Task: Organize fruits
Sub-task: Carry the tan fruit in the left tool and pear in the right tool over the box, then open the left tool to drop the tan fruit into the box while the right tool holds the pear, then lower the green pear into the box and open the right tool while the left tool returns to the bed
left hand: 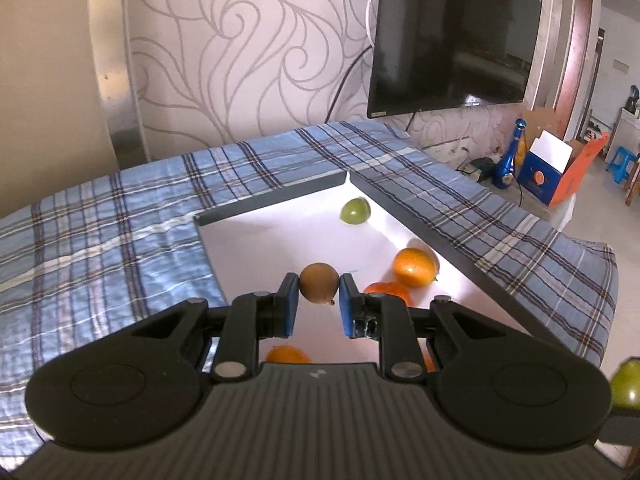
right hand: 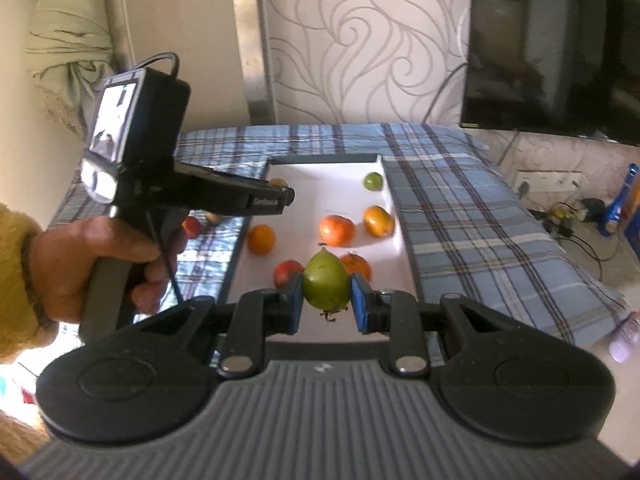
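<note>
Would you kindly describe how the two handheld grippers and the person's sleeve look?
Both grippers are black with ribbed grey bodies, rounded side lobes, silver pivot bolts and blue pads. The left gripper, seen from the side, has a pistol handle, small white lettering near its tip, a rear screen and a thin black cable. The sleeve is fuzzy mustard yellow.

Shallow white tray with dark rim point(right hand: 404, 236): open from above; bare floor at left and middle back; scattered orange round fruits point(right hand: 337, 230) crowd its right and near parts.

Readable text: none
White lettering on my left tongs point(right hand: 280, 196) side is blurred; can't make it out.
</note>
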The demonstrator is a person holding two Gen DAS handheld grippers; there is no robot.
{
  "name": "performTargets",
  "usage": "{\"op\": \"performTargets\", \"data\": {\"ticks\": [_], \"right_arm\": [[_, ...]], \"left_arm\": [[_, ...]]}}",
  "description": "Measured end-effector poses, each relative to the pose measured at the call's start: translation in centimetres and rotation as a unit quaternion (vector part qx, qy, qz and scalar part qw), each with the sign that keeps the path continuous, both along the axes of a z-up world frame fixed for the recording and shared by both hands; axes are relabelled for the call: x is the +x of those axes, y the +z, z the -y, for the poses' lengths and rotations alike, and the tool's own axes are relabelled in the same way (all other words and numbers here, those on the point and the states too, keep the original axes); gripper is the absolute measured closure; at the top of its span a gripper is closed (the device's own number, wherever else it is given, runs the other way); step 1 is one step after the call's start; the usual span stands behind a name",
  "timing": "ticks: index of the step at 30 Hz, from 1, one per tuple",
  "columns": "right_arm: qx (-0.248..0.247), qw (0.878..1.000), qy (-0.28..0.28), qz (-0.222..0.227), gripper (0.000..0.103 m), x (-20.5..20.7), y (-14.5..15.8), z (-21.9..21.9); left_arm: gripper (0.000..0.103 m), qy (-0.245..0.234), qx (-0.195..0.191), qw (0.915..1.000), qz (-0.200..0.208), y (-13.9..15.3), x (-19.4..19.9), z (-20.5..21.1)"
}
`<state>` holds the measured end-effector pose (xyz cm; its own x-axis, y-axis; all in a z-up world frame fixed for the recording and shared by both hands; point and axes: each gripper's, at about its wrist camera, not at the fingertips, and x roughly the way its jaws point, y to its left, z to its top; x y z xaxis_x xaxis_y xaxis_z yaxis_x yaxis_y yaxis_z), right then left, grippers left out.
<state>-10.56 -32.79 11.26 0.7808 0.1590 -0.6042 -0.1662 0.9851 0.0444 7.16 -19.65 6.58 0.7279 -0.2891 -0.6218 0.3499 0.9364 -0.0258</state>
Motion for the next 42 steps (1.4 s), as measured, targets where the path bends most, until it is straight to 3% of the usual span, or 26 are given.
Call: {"op": "performTargets", "data": {"ticks": [12, 15, 21, 25, 34, 42], "right_arm": [[-0.005, 1.000, -0.022, -0.005, 0.075, -1.7, 0.1, 1.1], [-0.003, 1.000, -0.025, -0.004, 0.075, -2.0, 0.1, 1.3], [0.003, 1.000, -0.021, -0.004, 0.075, -1.9, 0.0, 1.4], [0.008, 1.000, -0.017, -0.002, 0.075, -1.7, -0.1, 1.5], [0.019, 1.000, -0.011, 0.004, 0.075, -0.7, -0.3, 2.0], [0.021, 1.000, 0.018, 0.008, 0.075, 1.2, -0.5, 2.0]], "left_arm": [[0.076, 0.004, 0.018, 0.9998, -0.007, -0.9, 1.5, 1.6], [0.067, 0.007, 0.021, 0.9997, -0.005, -0.9, 1.4, 1.6], [0.064, 0.011, 0.023, 0.9997, -0.003, -0.4, 0.6, 1.3], [0.056, 0.016, 0.023, 0.9996, 0.001, 0.1, -0.4, 0.9], [0.054, 0.018, 0.009, 0.9997, 0.013, 1.5, -5.6, -0.3], [0.053, 0.042, -0.018, 0.9989, -0.004, 2.0, -11.6, -2.6]]}}
